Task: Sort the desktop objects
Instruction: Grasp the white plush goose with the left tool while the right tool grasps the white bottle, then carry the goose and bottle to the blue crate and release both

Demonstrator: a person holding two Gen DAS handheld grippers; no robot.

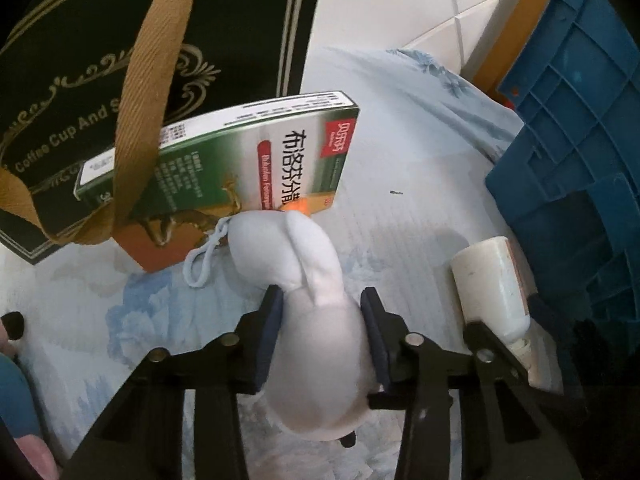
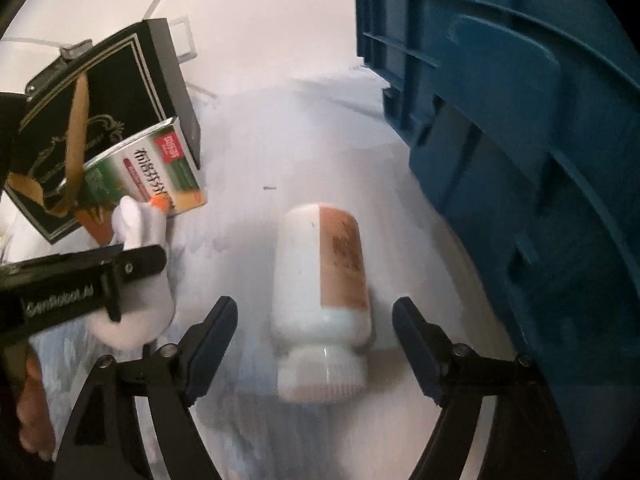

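My left claw [image 1: 322, 304] is pinching the plush [image 1: 316, 320] at its middle, ready for lifting, while my right claw [image 2: 314, 320] is standing spread around the lying bottle [image 2: 324, 292] (pads not touching), both on a pale blue cloth [image 1: 400, 208] beside the blue crate [image 2: 520, 140].

The black gift box [image 1: 72, 92] reads "Coffee Cup And"; the gripper body [image 2: 60, 300] "GenRobot.AI".

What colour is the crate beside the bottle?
Blue crate, clearest in the right wrist view.
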